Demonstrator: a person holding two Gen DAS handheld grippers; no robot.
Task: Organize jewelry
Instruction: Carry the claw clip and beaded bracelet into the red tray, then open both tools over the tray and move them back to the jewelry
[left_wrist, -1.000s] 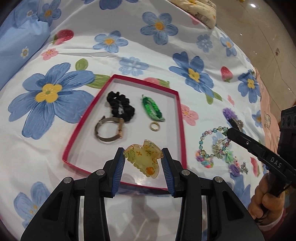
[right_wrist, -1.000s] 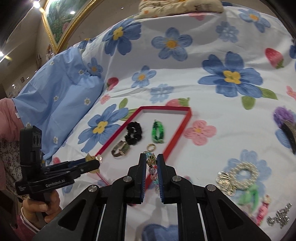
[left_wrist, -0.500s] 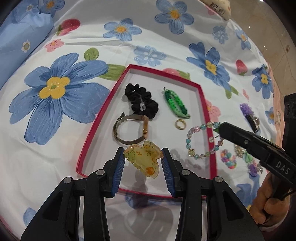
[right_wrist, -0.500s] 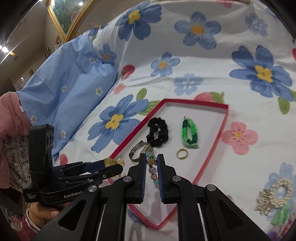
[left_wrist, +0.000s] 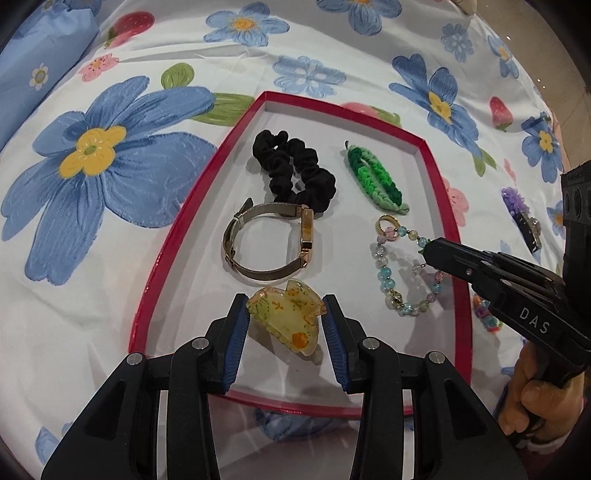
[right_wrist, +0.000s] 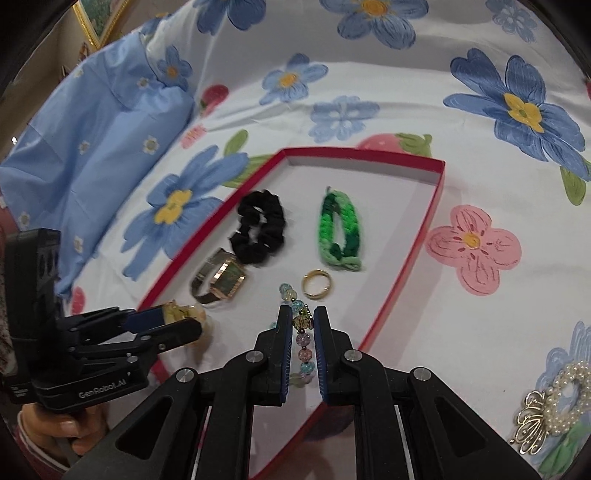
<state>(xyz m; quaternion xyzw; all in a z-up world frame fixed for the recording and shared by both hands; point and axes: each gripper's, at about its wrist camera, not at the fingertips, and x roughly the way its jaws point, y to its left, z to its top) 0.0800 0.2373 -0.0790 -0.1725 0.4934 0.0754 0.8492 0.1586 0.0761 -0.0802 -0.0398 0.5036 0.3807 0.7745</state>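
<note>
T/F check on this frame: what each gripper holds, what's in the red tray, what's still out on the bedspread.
1. The left gripper is clamped on the yellow hair claw. True.
2. The right gripper is open and empty. False: it is shut on the beaded bracelet.
3. The black scrunchie lies outside the red tray. False: it lies inside, beside the green braided band.
4. A gold ring lies in the tray. True.
5. A pearl piece lies on the bedspread, outside the tray. True.
</note>
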